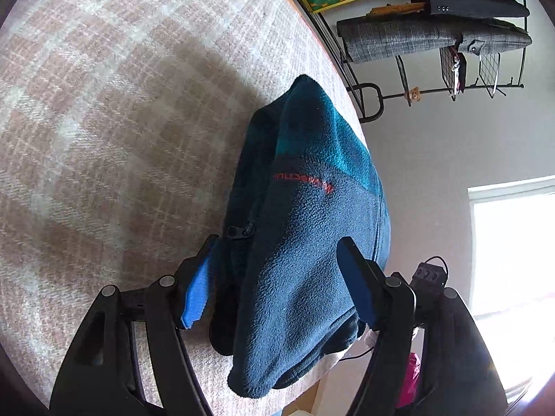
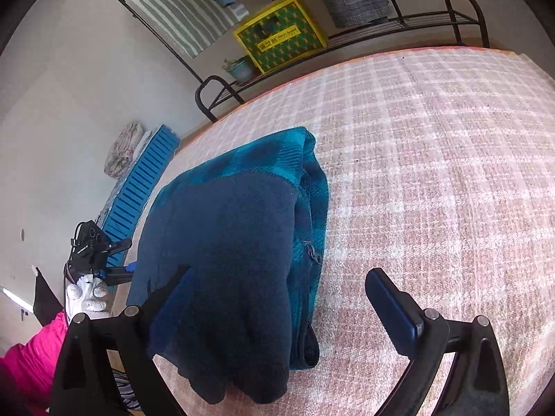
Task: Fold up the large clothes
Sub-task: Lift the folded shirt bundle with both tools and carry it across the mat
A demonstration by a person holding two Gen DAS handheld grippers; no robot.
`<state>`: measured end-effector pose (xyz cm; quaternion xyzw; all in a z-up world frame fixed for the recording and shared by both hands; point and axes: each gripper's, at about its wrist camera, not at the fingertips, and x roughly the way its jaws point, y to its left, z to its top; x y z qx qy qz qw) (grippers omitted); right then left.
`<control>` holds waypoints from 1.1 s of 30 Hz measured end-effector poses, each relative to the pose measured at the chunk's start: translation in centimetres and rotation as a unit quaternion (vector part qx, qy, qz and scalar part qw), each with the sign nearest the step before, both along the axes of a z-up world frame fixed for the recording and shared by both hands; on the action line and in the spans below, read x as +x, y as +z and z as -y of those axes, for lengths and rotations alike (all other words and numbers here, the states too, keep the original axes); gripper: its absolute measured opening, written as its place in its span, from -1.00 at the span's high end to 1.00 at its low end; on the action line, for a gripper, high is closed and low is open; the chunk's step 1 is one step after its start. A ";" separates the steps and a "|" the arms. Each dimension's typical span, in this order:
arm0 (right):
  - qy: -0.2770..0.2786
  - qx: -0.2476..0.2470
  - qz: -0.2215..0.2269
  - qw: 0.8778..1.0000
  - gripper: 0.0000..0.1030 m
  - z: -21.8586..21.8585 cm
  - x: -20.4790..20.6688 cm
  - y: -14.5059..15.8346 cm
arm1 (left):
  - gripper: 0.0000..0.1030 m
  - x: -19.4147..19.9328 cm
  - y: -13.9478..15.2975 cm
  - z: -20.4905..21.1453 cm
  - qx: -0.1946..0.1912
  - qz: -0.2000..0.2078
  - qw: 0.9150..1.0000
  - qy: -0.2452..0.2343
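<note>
The left tool (image 1: pixel 274 277) stands open astride the fleece's (image 1: pixel 305 242) near end, pads off the cloth. The fleece lies folded near the bed's (image 1: pixel 104 121) edge. The right tool (image 2: pixel 277 308) gapes wide, empty, above the fold's corner. Likely risk: the bulky top flap springs open or slides off the edge.

Bright window (image 1: pixel 513 242) glare, fisheye-warped edges

The folded fleece (image 1: pixel 305 242) lies on the blanket (image 1: pixel 121 121) between my fingers (image 1: pixel 196 291), the rack (image 2: pixel 399 24) behind at twelve o'clock.
</note>
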<state>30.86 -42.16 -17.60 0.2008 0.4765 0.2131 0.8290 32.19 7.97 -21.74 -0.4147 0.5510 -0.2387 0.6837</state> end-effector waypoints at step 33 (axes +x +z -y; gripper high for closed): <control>0.022 -0.145 0.009 0.989 0.21 -8.5 -0.2 2.4 | 0.50 -2.2 6.1 8.6 0.237 0.174 0.954 -0.064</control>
